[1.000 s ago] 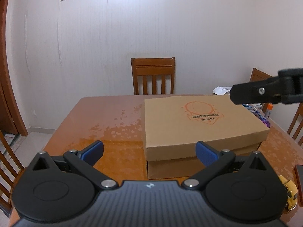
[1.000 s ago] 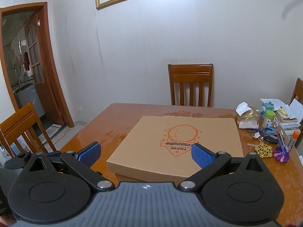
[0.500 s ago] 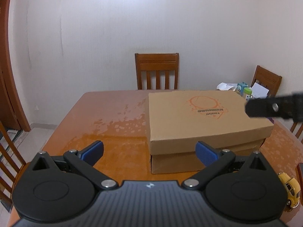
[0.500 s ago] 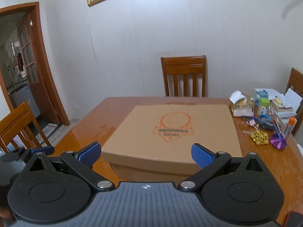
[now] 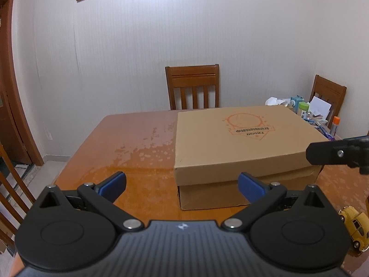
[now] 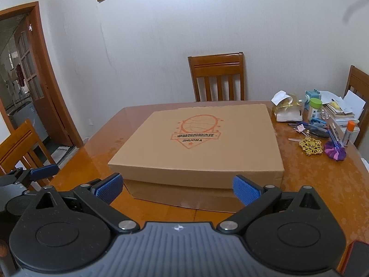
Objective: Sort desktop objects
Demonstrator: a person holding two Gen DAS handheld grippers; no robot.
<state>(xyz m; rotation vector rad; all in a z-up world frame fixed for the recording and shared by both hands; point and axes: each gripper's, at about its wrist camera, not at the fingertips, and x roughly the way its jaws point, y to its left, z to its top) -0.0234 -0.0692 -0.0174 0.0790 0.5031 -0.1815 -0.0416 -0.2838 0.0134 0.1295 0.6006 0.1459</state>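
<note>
While both grippers, left (image 5: 182,184) and right (image 6: 176,188), hang with fingers wide apart and empty, the lidded box (image 6: 198,147) sits mid-bench straight ahead of the right one. Loose clutter (image 6: 322,127) lies beyond its right side, nearer the right gripper.

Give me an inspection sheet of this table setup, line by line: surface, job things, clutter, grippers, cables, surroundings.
Surface: wooden table, glossy, with pale worn patches.
Job's things: closed cardboard box with an orange printed logo, lid on; yellow toy car near the table's right edge.
Clutter: gold spinner, purple ornament, pens, green-capped jar, paper stack and tissue bag at the far right.
Grippers: left hand-held gripper open, empty; right hand-held gripper open, empty, facing the box front.
Cables: nothing seen.
Surroundings: wooden chairs, white wall, framed picture, open doorway at left.
</note>
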